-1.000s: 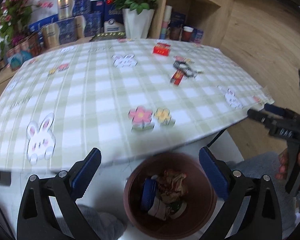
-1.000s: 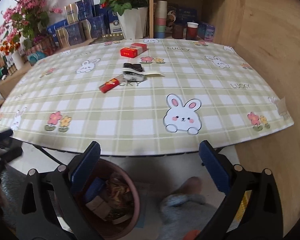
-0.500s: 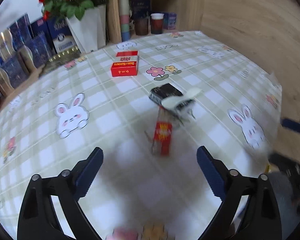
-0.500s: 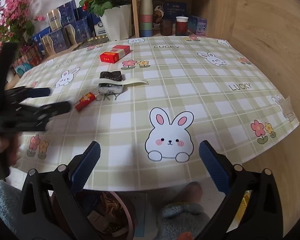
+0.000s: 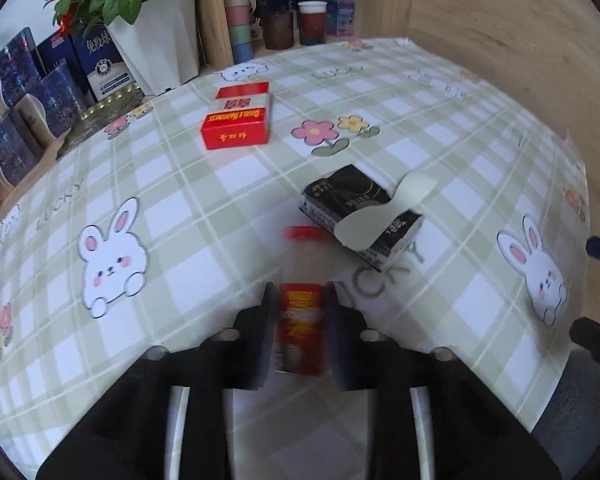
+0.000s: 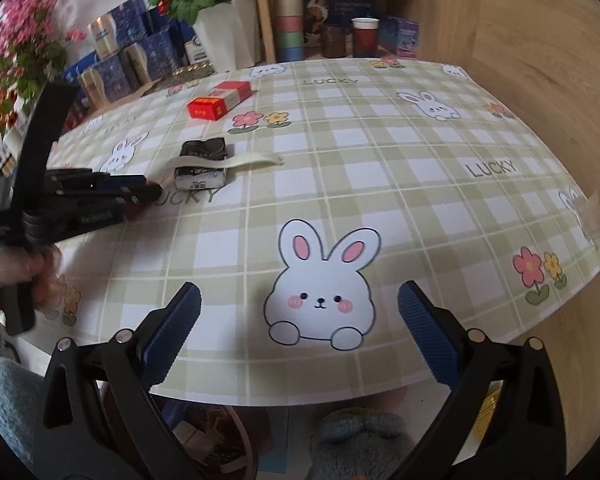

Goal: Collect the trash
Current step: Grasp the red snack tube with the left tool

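The red wrapper (image 5: 300, 322) is a long thin packet with yellow writing, and it lies on the checked tablecloth (image 5: 204, 216) near the front edge. The left gripper (image 5: 298, 304) has its two fingers pressed against both sides of the wrapper, so it is closed on it. The wrapper looks smeared and blurry (its far end is just a red smudge), so the writing cannot be read. From the right wrist view, only a tiny bit of red peeks out under the left gripper (image 6: 140, 192), and the rest is hidden.

Just past the wrapper lies a black packet (image 5: 360, 212) with a pale paper strip (image 5: 384, 208) draped over it. Farther back sits a red box (image 5: 238, 122).

The right gripper (image 6: 298, 326) hangs over the front edge of the table with its blue pads (image 6: 430, 334) wide apart and nothing between them. Under the table edge, mostly hidden by the gripper's arms, is a brown bin (image 6: 236, 436) with some trash in it (hard to tell what). Cups, boxes and a white flower pot (image 5: 152, 38) stand behind the table.
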Motion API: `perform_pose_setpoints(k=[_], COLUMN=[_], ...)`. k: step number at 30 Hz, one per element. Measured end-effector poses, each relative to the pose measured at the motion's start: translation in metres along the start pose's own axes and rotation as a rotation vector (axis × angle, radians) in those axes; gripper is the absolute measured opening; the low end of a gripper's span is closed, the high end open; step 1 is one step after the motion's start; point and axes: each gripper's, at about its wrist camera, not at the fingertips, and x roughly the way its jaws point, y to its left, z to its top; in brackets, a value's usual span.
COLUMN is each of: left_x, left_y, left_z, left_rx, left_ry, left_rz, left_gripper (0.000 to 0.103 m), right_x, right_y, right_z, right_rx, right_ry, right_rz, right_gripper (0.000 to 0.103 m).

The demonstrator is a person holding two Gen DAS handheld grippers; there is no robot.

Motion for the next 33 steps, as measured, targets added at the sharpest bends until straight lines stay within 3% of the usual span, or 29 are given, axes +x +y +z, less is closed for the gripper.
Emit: perform_pose_setpoints(k=[3, 10, 15, 20, 31, 33], left_x=[-0.005, -0.031, -0.045, -0.047, -0.048, -0.049], left_y=[0.004, 0.032, 0.035, 0.035, 0.037, 0.037], left_z=[-0.007, -0.047, -0.071, -0.074, -0.077, -0.078], left_rx=[0.024, -0.096, -0.116, -0.147, -0.189, -0.189], left_ry=[0.019, 0.014, -0.009, -0.025, -0.050, -0.050], left_rz=[-0.003, -0.020, -0.029, -0.027, -0.040, -0.042], left_gripper=[0.023, 0.023, 0.023, 0.023, 0.023, 0.023], right_x=[0.006, 0.018, 0.040, 0.070, 0.110, 0.114], right_y=[0.009, 0.034, 0.024, 0.017, 0.014, 0.013], right_z=[0.003, 0.029, 0.060, 0.081, 0.091, 0.093], right_rx=[-0.040, -0.209, -0.043, 0.165, 0.485, 0.516], right_ry=[0.015, 0.013, 0.026, 0.018, 0.049, 0.046], right_rz=[0.014, 0.081, 0.200, 0.277, 0.273, 0.253], right_gripper=[0.097, 0.090, 0.075, 0.047, 0.045, 0.038])
